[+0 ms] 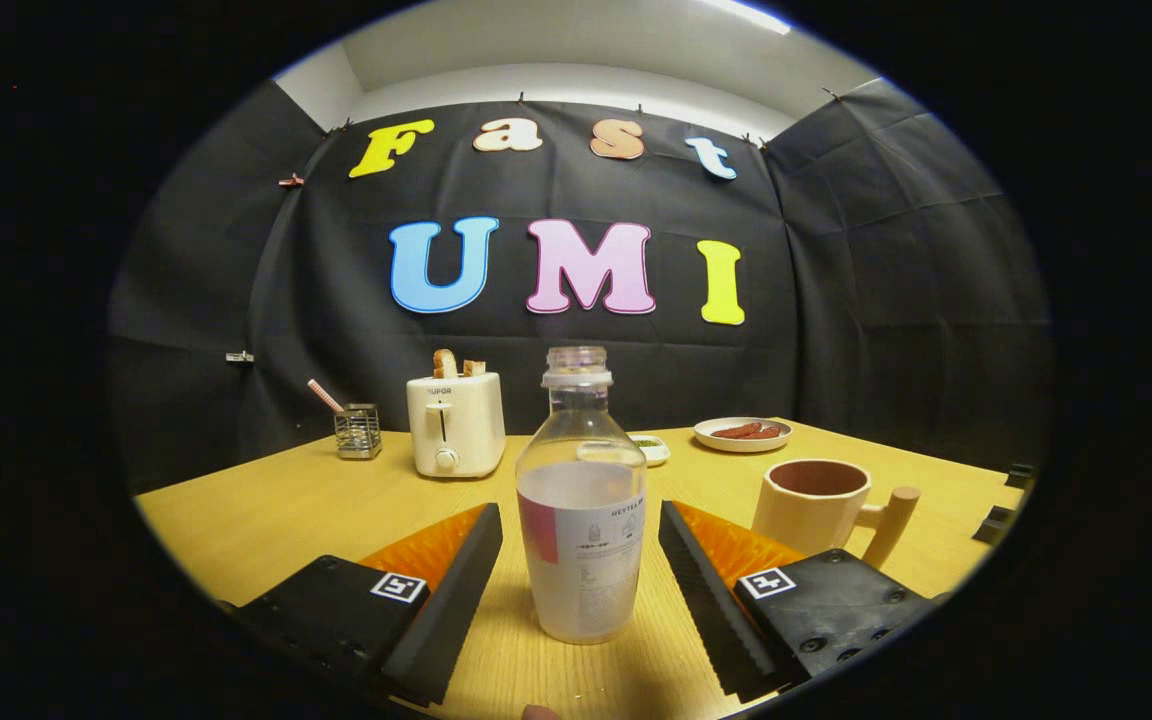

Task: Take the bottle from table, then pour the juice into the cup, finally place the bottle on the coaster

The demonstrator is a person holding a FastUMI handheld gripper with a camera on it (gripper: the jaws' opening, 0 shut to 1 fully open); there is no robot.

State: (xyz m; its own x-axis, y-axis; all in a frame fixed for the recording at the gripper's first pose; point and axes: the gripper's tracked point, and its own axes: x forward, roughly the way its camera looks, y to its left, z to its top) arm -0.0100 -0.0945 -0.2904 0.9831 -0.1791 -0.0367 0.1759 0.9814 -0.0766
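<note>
- A wire holder (358, 431) with a pink straw stands far behind and to the left of the bottle, near the booth wall.
- A pale toaster (455, 424) with bread in its slots stands behind the bottle, slightly to its left.
- The bottle (582, 500) stands upright on the desk (266, 510), cap off, its long axis vertical, pale juice filling roughly the lower half. It sits squarely between the two fingers of the hand-held gripper (581, 570).
- The hand-held gripper is spread wide: each finger stands clear of the bottle's sides, with bare desk showing in both gaps, so nothing is held yet.
- As I judge it, the coming move needs only a straight closing on the bottle's lower body.
- A small dish (652, 449) peeks out just behind the bottle to its right; a plate (742, 433) with reddish food lies further back.
- The cup (816, 510), handle pointing away from the bottle, stands right of the bottle and a little behind it.
- I cannot pick out the coaster with certainty.
</note>
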